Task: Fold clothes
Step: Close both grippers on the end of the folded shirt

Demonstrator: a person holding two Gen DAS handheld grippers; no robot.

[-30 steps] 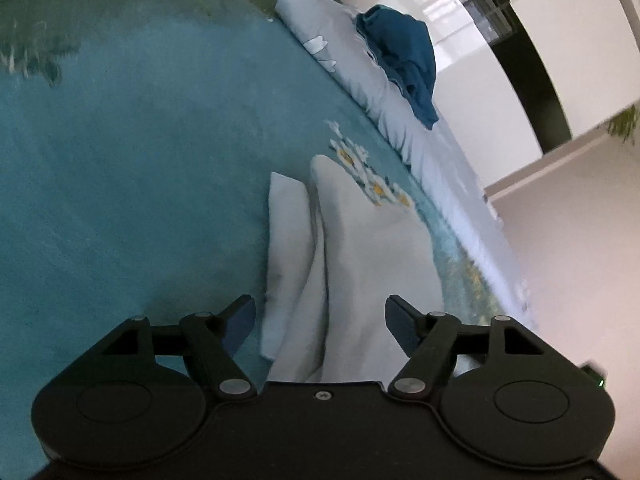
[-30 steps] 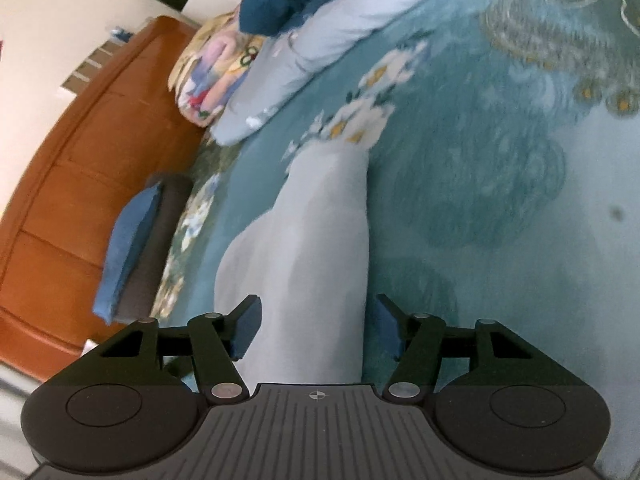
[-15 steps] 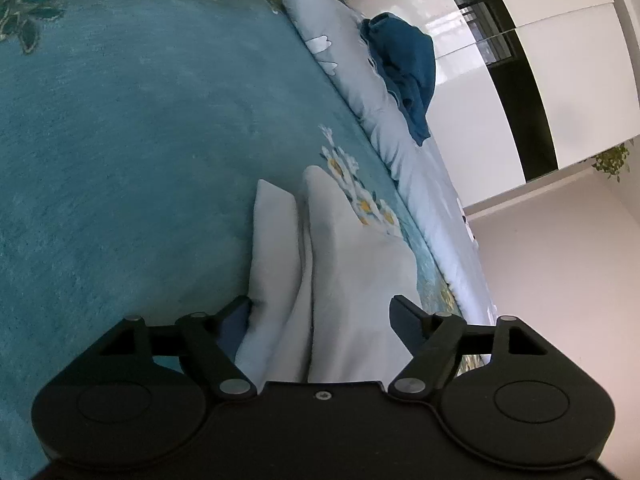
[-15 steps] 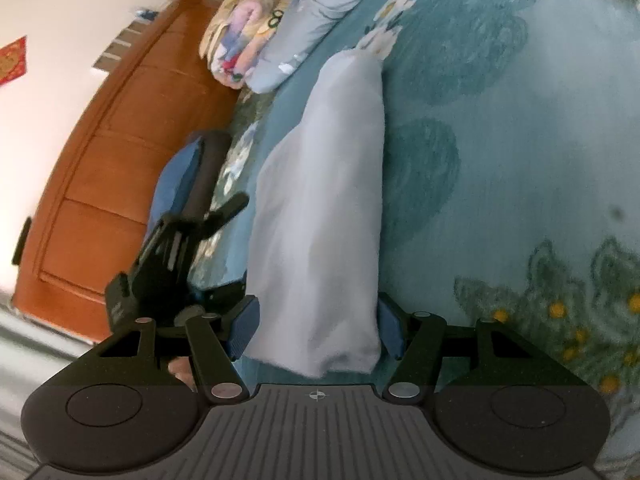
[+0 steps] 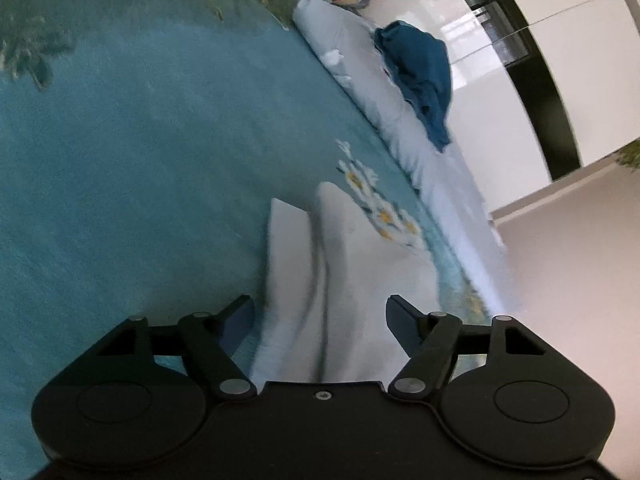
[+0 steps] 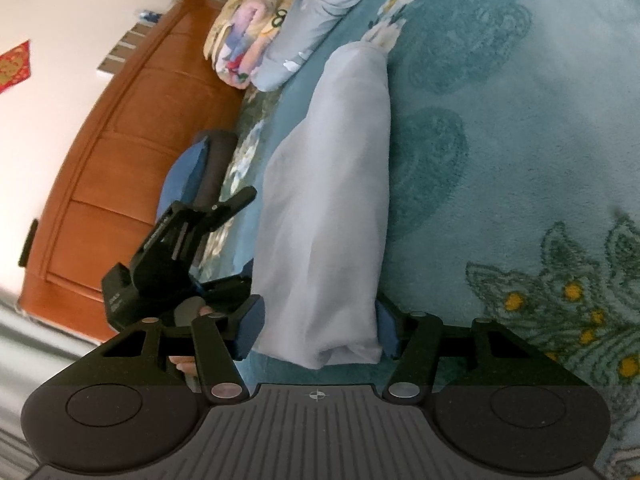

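Both grippers were held low with their fingers spread wide. The left gripper (image 5: 320,316) reached forward, also visible to the left of the right gripper (image 6: 318,330), with the person's fingertips (image 6: 188,308) wrapped beneath its body.

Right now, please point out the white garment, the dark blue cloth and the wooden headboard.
white garment (image 6: 332,208), right wrist view, middle of the folded fabric.
dark blue cloth (image 5: 420,68), left wrist view, centre of the heap.
wooden headboard (image 6: 120,152), right wrist view, middle panel.
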